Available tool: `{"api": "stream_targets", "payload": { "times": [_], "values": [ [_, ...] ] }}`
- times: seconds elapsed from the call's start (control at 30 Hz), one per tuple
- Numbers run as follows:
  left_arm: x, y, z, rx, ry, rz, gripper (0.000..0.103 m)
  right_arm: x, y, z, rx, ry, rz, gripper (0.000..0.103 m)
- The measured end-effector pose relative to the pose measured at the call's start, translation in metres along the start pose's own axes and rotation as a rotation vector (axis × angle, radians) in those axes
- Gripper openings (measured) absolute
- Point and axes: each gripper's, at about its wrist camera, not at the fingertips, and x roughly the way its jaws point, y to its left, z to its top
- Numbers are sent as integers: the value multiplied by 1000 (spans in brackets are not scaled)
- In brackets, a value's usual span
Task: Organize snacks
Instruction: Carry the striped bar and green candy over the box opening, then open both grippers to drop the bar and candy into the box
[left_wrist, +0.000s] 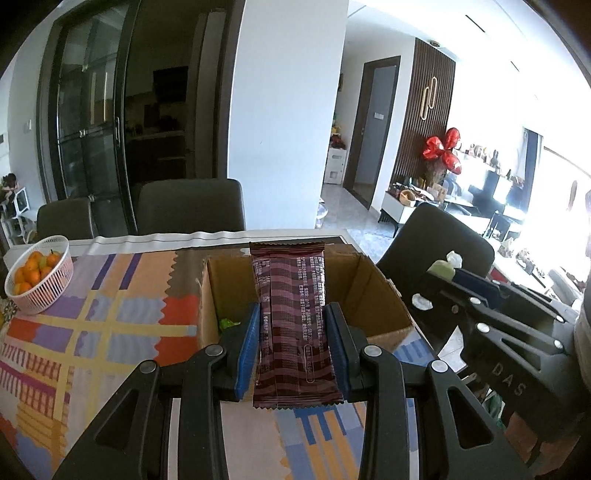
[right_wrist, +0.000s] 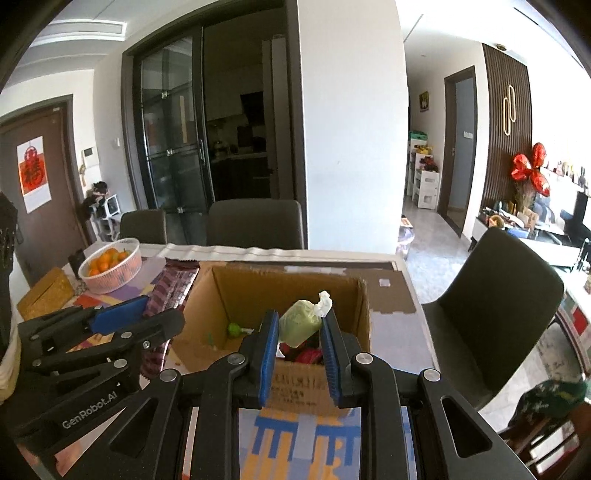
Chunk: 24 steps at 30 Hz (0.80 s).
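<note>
My left gripper (left_wrist: 294, 314) is shut on a long dark maroon snack pack (left_wrist: 295, 295), held lengthwise above the near side of an open cardboard box (left_wrist: 369, 280). My right gripper (right_wrist: 300, 321) is shut on a small green wrapped snack (right_wrist: 300, 319) with a white twisted end, held over the same box (right_wrist: 364, 325). Inside the box lie a small green piece (right_wrist: 233, 329) and a red packet (right_wrist: 308, 356). Each wrist view shows the other gripper beside it: the right gripper (left_wrist: 443, 275) with the green snack, the left gripper (right_wrist: 147, 306) with the maroon pack (right_wrist: 173, 288).
The box stands on a table with a colourful patterned cloth (left_wrist: 110, 314). A white basket of oranges (left_wrist: 40, 275) sits at the far left, with a golden box (right_wrist: 44, 297) near it. Dark chairs (left_wrist: 192, 205) line the far side and another chair (right_wrist: 498, 306) stands on the right.
</note>
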Motion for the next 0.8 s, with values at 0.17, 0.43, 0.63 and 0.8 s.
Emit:
{"api": "stream_targets", "payload": {
  "times": [0.17, 0.43, 0.63, 0.8],
  "values": [
    [13, 5, 17, 9, 35, -3, 35, 17, -5, 20, -10, 35, -5, 25],
    [44, 4, 36, 27, 112, 12, 35, 55, -11, 39, -17, 118, -15, 25],
    [64, 3, 38, 14, 168, 32, 39, 76, -16, 40, -12, 171, -24, 25],
    [64, 5, 35, 33, 159, 99, 50, 86, -19, 41, 9, 193, -75, 41]
  ]
}}
